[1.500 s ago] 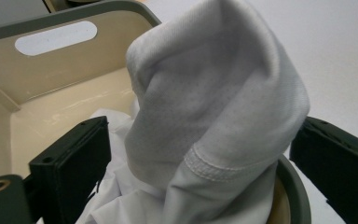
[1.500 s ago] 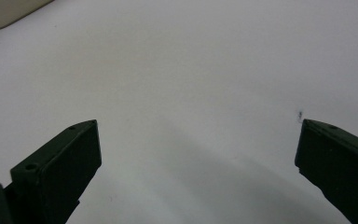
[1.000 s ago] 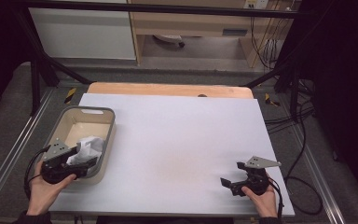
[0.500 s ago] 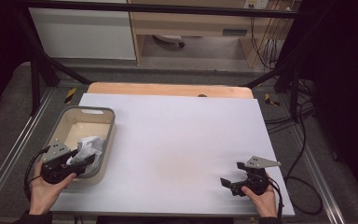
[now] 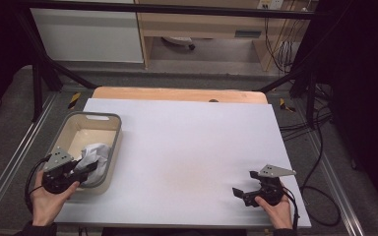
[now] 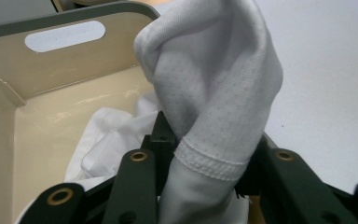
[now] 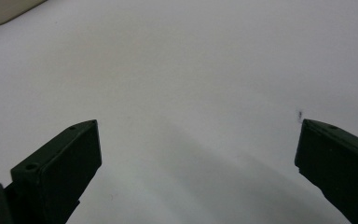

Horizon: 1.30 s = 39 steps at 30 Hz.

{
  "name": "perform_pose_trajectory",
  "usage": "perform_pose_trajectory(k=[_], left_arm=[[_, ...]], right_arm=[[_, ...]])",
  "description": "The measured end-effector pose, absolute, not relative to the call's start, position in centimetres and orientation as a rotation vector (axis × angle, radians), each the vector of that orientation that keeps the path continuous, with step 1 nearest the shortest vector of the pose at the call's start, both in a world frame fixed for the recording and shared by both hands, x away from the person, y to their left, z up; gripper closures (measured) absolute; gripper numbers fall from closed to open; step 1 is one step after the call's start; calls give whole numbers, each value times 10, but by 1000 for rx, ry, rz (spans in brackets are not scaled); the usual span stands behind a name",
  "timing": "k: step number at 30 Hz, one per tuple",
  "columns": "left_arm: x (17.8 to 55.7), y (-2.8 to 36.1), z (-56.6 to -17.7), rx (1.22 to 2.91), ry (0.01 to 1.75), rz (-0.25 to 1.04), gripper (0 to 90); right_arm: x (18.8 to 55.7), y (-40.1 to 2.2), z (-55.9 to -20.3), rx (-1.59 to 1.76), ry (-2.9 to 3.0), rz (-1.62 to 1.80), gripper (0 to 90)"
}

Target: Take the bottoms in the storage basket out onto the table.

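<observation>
Gripping a fold of the white cloth (image 6: 214, 102), your left gripper (image 5: 78, 169) has just been closing its jaws on it at the near end of the beige bin (image 5: 109, 123), where the cloth's remainder lies. Your right gripper (image 5: 246, 192) rests wide open over the white table (image 5: 192, 147), holding nothing.

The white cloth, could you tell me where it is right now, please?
In the high view, the white cloth is at the table's left edge, in the beige bin, its near fold between the closing jaws of the left gripper.
</observation>
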<state>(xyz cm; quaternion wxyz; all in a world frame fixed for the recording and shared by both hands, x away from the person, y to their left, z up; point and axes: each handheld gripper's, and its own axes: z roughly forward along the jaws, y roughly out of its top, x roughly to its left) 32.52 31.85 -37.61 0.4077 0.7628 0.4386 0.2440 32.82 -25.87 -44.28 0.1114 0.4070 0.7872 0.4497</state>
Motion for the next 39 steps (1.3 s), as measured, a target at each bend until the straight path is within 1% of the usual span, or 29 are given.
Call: perform_pose_trajectory(k=[9, 15, 39], left_arm=[[324, 319, -375, 1910, 1110, 613, 728], [324, 320, -374, 1905, 1113, 612, 750], [319, 325, -365, 1850, 1120, 660, 765]], right_arm=[[328, -259, -443, 1195, 2313, 1319, 8], [328, -259, -443, 1194, 2316, 1316, 8], [328, -259, -443, 1193, 2317, 1313, 7]])
